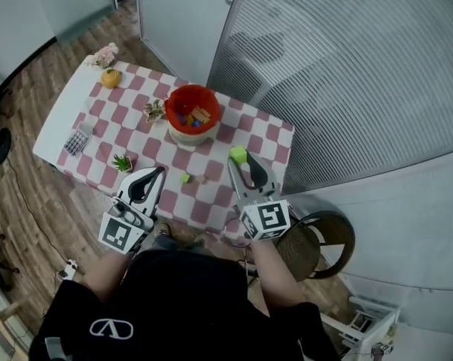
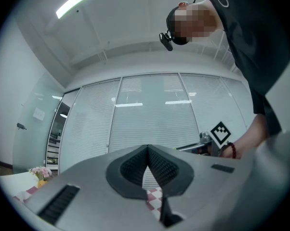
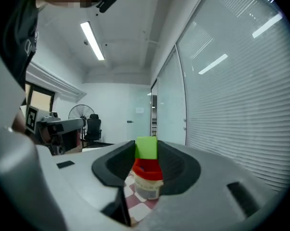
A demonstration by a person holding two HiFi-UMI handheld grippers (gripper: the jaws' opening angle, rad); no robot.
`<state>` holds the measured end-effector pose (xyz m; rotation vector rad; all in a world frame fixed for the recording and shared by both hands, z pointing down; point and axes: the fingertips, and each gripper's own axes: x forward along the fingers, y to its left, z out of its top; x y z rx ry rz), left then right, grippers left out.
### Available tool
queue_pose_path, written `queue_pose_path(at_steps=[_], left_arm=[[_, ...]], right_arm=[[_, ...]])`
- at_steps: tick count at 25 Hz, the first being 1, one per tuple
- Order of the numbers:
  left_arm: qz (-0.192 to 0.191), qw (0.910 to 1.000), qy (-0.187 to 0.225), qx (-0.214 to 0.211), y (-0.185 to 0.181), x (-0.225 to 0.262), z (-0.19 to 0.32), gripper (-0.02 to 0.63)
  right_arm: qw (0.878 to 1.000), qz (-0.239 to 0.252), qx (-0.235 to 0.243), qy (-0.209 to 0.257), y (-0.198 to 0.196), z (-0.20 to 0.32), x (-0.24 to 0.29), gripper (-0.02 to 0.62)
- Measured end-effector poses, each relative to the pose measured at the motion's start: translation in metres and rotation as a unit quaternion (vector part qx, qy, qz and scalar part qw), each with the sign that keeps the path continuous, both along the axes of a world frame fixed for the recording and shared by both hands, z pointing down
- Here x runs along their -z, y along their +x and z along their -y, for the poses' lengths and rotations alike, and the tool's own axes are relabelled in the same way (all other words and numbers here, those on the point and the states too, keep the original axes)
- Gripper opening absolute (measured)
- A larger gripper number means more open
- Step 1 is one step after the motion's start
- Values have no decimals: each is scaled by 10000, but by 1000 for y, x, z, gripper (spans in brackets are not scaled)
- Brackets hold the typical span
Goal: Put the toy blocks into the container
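My right gripper (image 1: 239,161) is shut on a lime-green block (image 1: 238,154), held up above the right part of the checkered table (image 1: 147,150). In the right gripper view the green block (image 3: 146,147) sits pinched between the dark pads, with the red container (image 3: 148,170) beyond it. The red container (image 1: 192,111) stands at the table's far middle with several coloured blocks inside. A second small green block (image 1: 185,177) lies on the cloth near the front edge. My left gripper (image 1: 160,171) hovers at the front left, jaws together and empty (image 2: 148,149).
Two small potted plants (image 1: 122,162) (image 1: 153,110), an orange pot with pink flowers (image 1: 110,75) and a grey keypad-like object (image 1: 77,142) sit on the table's left half. A round chair (image 1: 326,243) stands at the right, by the blind-covered glass wall (image 1: 347,66).
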<state>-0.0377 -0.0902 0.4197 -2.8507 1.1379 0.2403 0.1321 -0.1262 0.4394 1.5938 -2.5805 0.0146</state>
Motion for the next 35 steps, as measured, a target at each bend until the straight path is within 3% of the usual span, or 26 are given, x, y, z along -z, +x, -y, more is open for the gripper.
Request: queue_pose_path(at_steps=[6,12,23,35], left_arm=[[-12,9999,152,-33,4,13,5,5],[3,9997,222,-90,8,19,6,6],[-27,9997,214,-70,8,20,7,5],[-41,9998,174,98,-4,18,6,5]], right_arm=[[9953,99,-94,955,-1,-31,44,149],[9885,336,38,1476,-8,-56,59,147],[9886,305,150,1464,-15,-44,58,147],[9869,191,450,1535,-39,29,64,147]])
